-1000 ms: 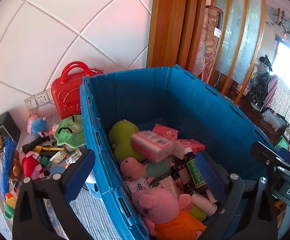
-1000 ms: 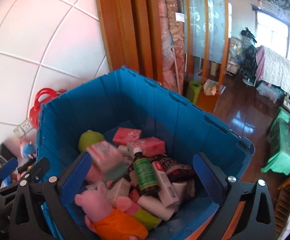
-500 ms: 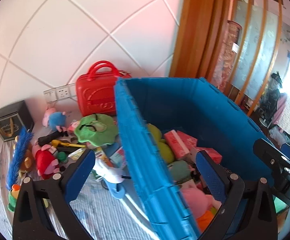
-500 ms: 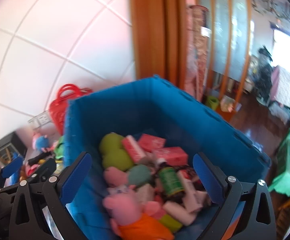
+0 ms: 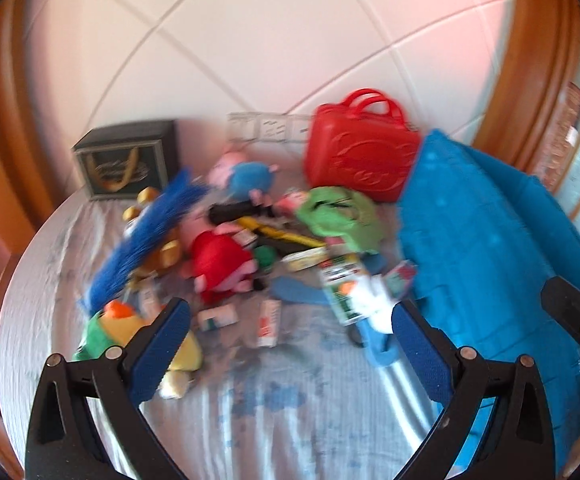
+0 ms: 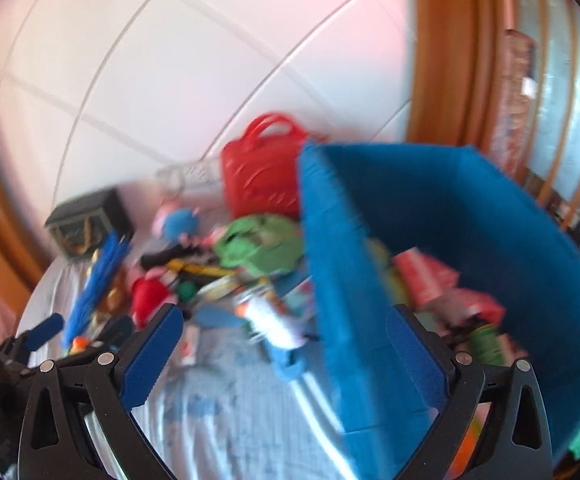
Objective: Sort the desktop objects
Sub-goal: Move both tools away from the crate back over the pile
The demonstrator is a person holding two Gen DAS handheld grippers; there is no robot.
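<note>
A big blue bin [image 5: 490, 248] stands at the right of the table; in the right wrist view [image 6: 470, 208] it holds pink boxes and a green bottle. A pile of loose things lies left of it: a red plush [image 5: 219, 264], a green plush [image 5: 338, 212], a blue brush [image 5: 145, 240], small boxes and tubes. My left gripper [image 5: 290, 344] is open and empty above the tablecloth, in front of the pile. My right gripper [image 6: 281, 348] is open and empty, straddling the bin's near left wall. Both views are blurred by motion.
A red toy suitcase [image 5: 360, 148] and a dark gift box [image 5: 123, 164] stand at the back against the white tiled wall. A yellow and green plush [image 5: 125, 332] lies by my left finger. The light blue tablecloth [image 5: 273, 412] covers the table.
Both grippers have swung left, away from over the bin toward the pile on the table. A pink box that was in mid-air over the bin now lies inside it. Both stay open.
</note>
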